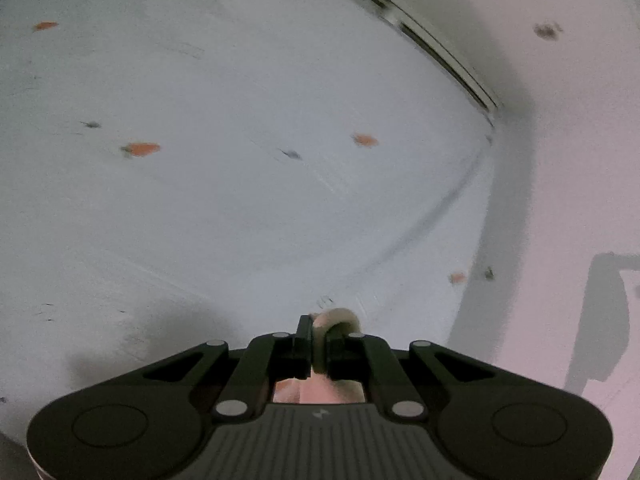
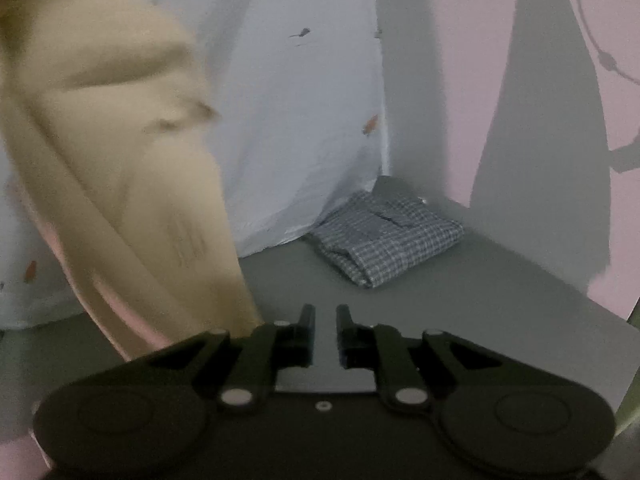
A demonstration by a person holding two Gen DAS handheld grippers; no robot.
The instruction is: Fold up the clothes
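My left gripper (image 1: 319,332) is shut on a fold of a beige garment (image 1: 338,320); only a small loop of cloth shows between the fingers, with pinkish cloth below. In the right wrist view the same beige garment (image 2: 120,152) hangs blurred at the left, lifted off the grey surface (image 2: 460,304). My right gripper (image 2: 322,316) is empty, its jaws a narrow gap apart, low over the grey surface beside the hanging cloth.
A folded blue checked shirt (image 2: 384,236) lies on the grey surface near the back corner. A pale blue sheet with small orange and dark prints (image 1: 240,120) (image 2: 304,120) covers the backdrop. A pinkish wall (image 2: 480,80) stands at right.
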